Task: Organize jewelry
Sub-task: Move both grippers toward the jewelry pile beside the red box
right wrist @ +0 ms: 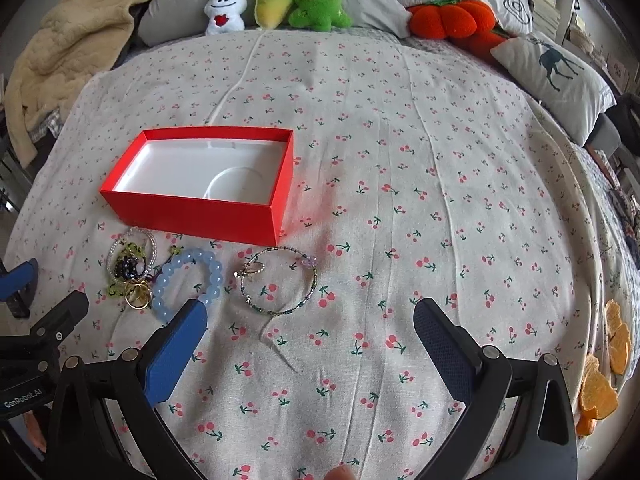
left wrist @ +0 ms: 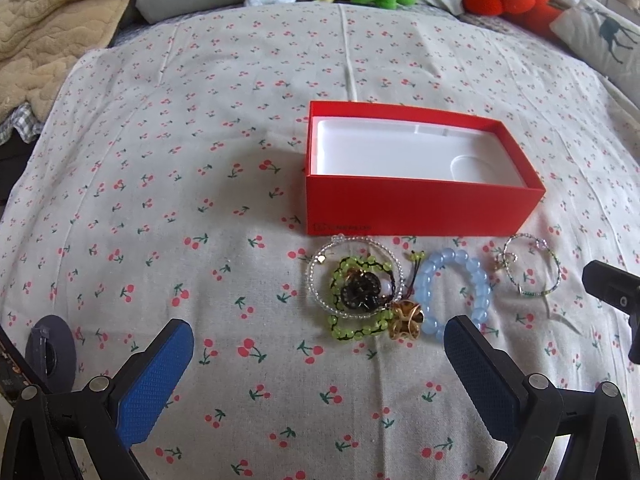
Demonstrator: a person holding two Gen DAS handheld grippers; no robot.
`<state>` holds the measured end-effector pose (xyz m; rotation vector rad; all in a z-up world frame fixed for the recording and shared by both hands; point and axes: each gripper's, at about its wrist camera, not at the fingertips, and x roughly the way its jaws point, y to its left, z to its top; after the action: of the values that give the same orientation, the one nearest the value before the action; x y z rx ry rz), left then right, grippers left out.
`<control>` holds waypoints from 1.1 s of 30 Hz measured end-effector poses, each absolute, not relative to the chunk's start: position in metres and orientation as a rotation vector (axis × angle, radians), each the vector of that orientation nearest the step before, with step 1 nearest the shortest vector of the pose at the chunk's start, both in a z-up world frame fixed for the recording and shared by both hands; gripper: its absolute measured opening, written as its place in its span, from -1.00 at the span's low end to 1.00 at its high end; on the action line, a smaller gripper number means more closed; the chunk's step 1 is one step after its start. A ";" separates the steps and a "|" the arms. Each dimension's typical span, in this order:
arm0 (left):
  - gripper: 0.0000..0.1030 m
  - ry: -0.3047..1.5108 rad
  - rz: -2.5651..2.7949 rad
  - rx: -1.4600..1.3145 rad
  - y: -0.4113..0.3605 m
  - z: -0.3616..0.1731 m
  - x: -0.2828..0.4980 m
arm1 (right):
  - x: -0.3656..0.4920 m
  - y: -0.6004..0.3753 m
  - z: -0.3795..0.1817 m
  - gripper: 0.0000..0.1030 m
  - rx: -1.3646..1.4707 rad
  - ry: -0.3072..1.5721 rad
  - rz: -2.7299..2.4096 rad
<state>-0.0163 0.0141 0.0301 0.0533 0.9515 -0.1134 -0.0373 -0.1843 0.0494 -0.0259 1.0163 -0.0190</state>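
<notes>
An open red box [left wrist: 420, 210] with an empty white liner sits on the cherry-print bedspread; it also shows in the right wrist view [right wrist: 192, 212]. In front of it lie a clear bead bracelet [left wrist: 316, 280], a green bead bracelet [left wrist: 352, 332], a dark charm [left wrist: 360, 294], gold rings [left wrist: 406, 320], a light blue bead bracelet [left wrist: 452, 292] [right wrist: 188, 280] and a thin beaded bracelet [left wrist: 528, 266] [right wrist: 280, 280]. My left gripper [left wrist: 316, 336] is open just short of the pile. My right gripper [right wrist: 310, 316] is open just short of the thin bracelet.
Plush toys [right wrist: 276, 0] and pillows [right wrist: 556, 76] line the far edge of the bed. A beige blanket [left wrist: 48, 20] lies at far left. Orange peels [right wrist: 604, 368] lie at the right edge. The bedspread [right wrist: 440, 200] stretches right of the box.
</notes>
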 end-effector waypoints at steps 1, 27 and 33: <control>1.00 0.959 -0.119 0.052 0.015 0.030 -0.014 | -0.035 -0.185 0.048 1.00 -0.020 1.027 -0.016; 0.84 1.178 -0.252 -0.144 0.040 0.006 0.068 | 0.038 -0.214 0.008 1.00 0.114 1.311 0.049; 0.72 1.239 -0.301 -0.215 0.031 -0.007 0.079 | 0.050 -0.217 0.004 1.00 0.189 1.329 0.048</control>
<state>0.0789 0.0308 -0.0074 -0.2152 1.2395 -0.3013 0.0501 -0.2174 0.0045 0.1890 1.3293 0.0476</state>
